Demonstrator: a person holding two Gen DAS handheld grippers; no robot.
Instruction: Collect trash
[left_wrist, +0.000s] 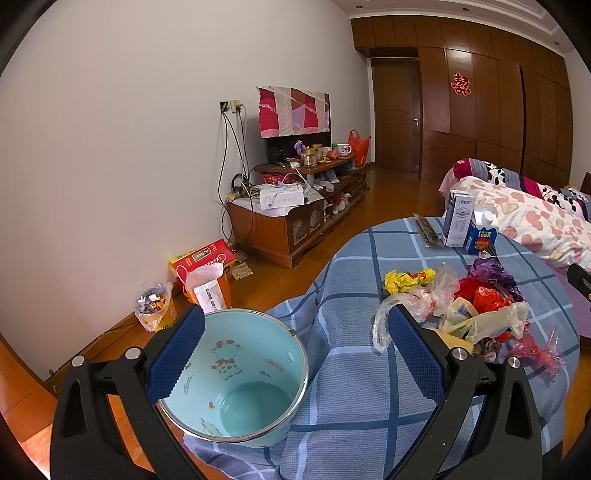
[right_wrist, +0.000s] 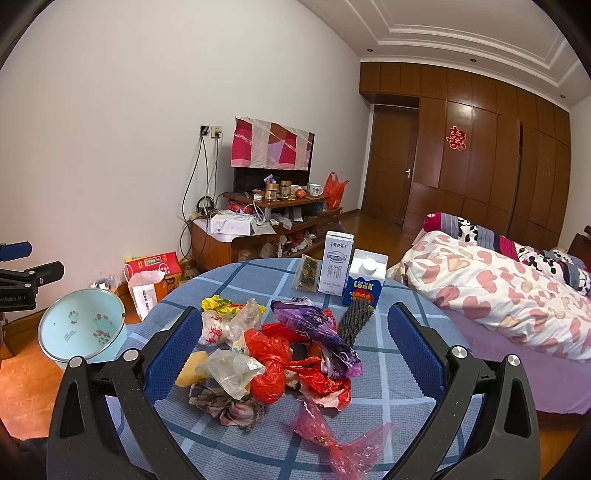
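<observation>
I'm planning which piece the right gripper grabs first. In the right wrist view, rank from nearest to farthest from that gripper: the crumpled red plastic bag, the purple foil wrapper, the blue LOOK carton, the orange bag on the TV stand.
1. Crumpled red plastic bag: between the open fingers of the right gripper.
2. Purple foil wrapper: just behind.
3. Blue LOOK carton: table's far edge.
4. Orange bag: across the room.

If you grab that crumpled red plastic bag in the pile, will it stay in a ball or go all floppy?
Probably floppy: the red plastic bag is thin, crinkled film, so it should squash between the right tool pads. It looks very light, so it may slip or drag neighbouring wrappers that touch it. It won't roll far; the blue cloth looks soft.
</observation>
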